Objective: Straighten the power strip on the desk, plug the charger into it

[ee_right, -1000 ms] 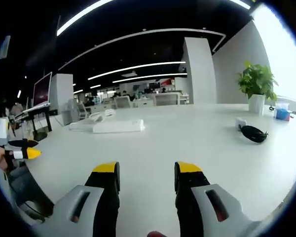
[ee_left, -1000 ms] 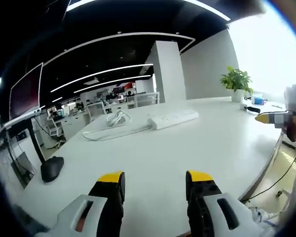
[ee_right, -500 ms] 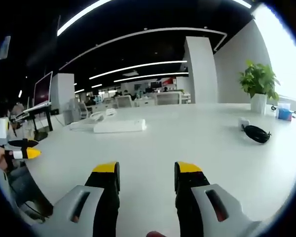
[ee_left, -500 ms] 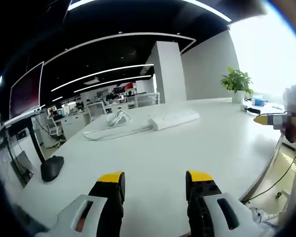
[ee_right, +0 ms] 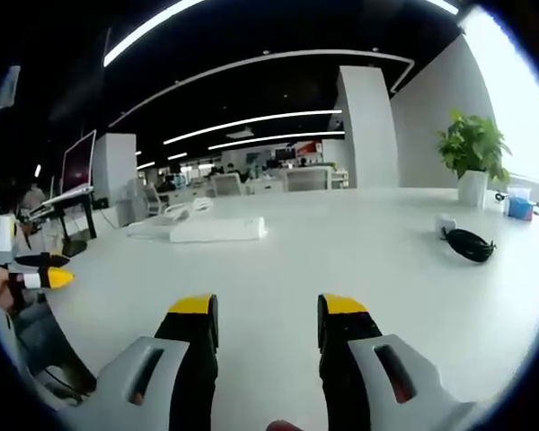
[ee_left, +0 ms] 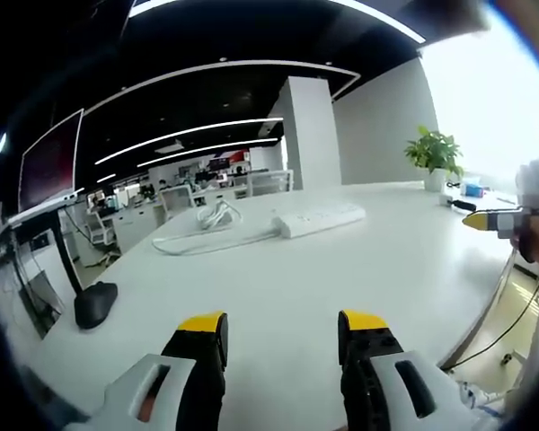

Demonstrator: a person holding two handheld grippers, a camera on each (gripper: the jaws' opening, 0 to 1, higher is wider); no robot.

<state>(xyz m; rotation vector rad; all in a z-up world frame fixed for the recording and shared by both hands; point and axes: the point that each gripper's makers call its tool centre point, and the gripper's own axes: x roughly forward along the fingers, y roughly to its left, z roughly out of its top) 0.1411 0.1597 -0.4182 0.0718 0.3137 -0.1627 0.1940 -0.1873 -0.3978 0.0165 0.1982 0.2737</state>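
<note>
A long white power strip (ee_left: pixel 321 218) lies far across the white desk, its white cord (ee_left: pixel 198 235) looping off to the left. In the right gripper view the same power strip (ee_right: pixel 217 230) lies at the middle left. The charger (ee_right: pixel 445 224) is a small white block with a coiled black cable (ee_right: pixel 469 244) at the right. My left gripper (ee_left: pixel 283 325) hangs open over the near desk with nothing between its jaws. My right gripper (ee_right: pixel 260 313) is open too and holds nothing. The right gripper's yellow tip (ee_left: pixel 487 218) enters the left gripper view from the right.
A black mouse-like object (ee_left: pixel 95 305) sits at the desk's left edge. A potted plant (ee_right: pixel 472 160) stands at the far right, with a blue box (ee_right: pixel 517 206) beside it. A monitor (ee_left: pixel 48 167) stands on a stand at the left. The desk's curved edge (ee_left: pixel 485 296) runs along the right.
Both views have drifted very slightly; the power strip, charger and grippers keep their places and both grippers stay open.
</note>
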